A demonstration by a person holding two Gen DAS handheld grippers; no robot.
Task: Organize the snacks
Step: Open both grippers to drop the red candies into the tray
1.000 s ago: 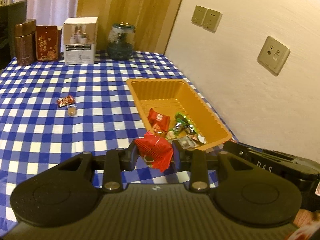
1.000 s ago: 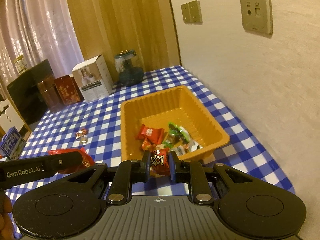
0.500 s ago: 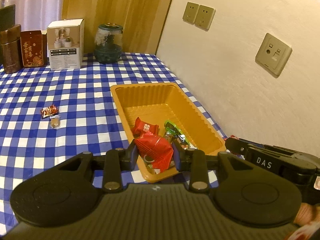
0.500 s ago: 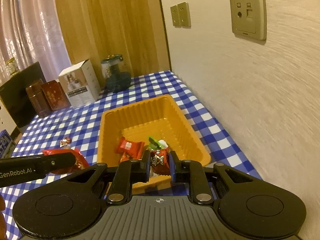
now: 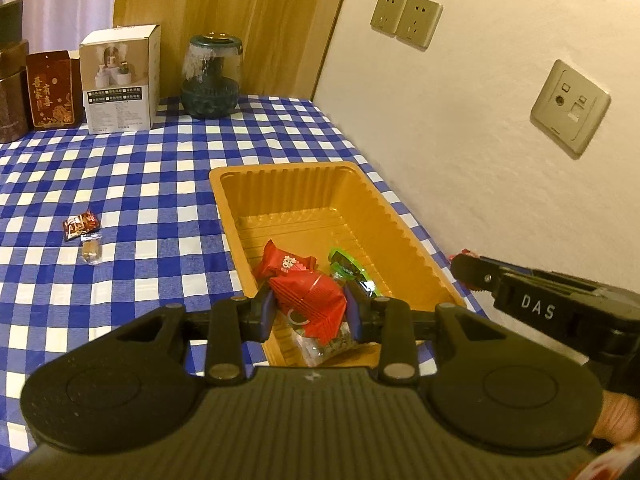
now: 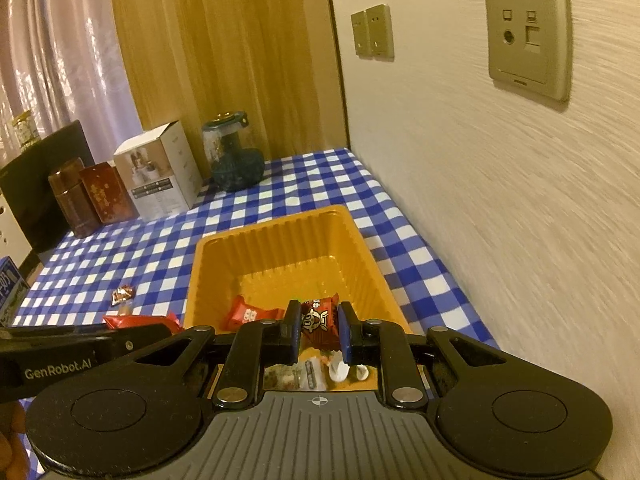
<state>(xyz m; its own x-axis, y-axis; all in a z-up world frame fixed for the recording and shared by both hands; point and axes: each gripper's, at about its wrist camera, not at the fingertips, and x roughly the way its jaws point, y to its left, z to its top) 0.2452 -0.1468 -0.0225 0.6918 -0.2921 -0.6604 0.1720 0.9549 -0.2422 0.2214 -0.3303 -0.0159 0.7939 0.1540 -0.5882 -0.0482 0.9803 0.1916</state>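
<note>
An orange tray sits on the blue checked table by the wall. It holds a red packet, a green-wrapped snack and other small snacks. My left gripper is shut on a large red snack bag over the tray's near left corner. My right gripper is shut on a small red-brown snack packet over the tray's near end. Two small snacks lie on the table left of the tray.
A dark glass jar, a white box, a red box and a brown canister stand along the back of the table. The wall with sockets runs along the right edge. A blue packet lies at far left.
Both grippers have moved forward and over the near end of the tray, each still holding its snack. The tray looks nearer and lower in both views.
</note>
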